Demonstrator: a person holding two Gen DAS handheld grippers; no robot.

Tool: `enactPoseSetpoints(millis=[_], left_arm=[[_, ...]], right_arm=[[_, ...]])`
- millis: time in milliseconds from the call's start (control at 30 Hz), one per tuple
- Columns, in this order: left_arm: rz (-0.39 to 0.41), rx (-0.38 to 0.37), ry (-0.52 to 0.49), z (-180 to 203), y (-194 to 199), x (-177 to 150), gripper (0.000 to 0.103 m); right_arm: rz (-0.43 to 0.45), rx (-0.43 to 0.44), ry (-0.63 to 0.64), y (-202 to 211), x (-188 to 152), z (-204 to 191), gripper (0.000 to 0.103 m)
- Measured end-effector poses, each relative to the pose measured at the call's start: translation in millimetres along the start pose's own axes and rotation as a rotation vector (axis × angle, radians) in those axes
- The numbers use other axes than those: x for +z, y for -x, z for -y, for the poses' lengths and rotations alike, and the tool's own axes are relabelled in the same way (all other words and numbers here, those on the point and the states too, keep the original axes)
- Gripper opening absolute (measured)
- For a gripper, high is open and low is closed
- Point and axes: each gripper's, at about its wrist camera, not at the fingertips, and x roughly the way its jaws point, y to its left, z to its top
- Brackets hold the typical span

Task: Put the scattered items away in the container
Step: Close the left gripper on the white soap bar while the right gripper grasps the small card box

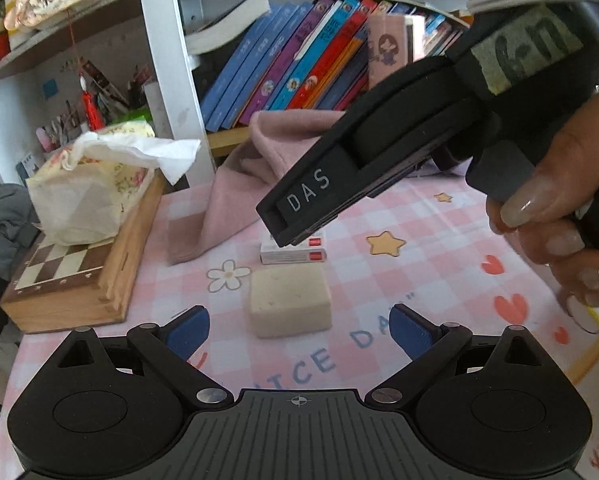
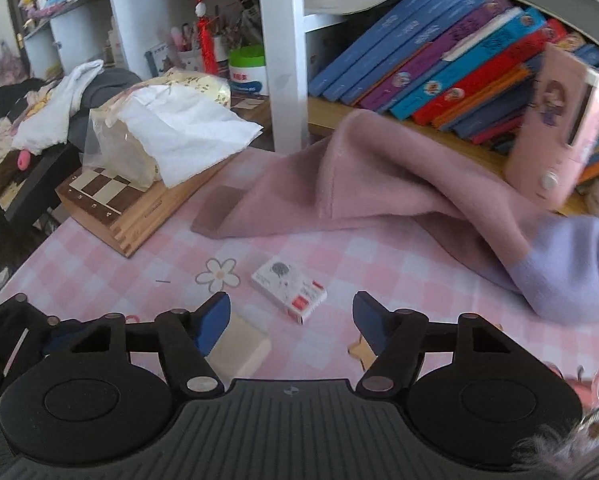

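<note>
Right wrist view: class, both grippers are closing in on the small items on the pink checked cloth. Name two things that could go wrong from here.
1. The right gripper hangs open over the small card box, with the beige eraser block right beside its left finger; closing may nudge the block.
2. In the left wrist view the right gripper crosses just above the left gripper; they could collide.
</note>
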Motion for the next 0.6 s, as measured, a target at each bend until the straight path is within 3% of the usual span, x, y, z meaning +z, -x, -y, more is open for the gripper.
enactPoseSetpoints(millis=[133, 300, 600], left_arm=[[-0.001, -0.013, 0.011, -5.5, -16.3, 3.5, 0.097], [0.006, -0.056, 0.012, -7.1, -27.3, 10.4, 0.095], [-0.077, -0.062, 0.064, -14.5, -51.7, 10.2, 0.082]], right_arm=[[-0.02, 0.002, 0.046, -21.1, 8.5, 1.7, 0.066], [-0.066, 0.005, 0.103, -46.4, 13.7, 3.6, 0.058], [-0.101, 0.042, 0.167, -72.8, 17.6, -4.4, 0.055]])
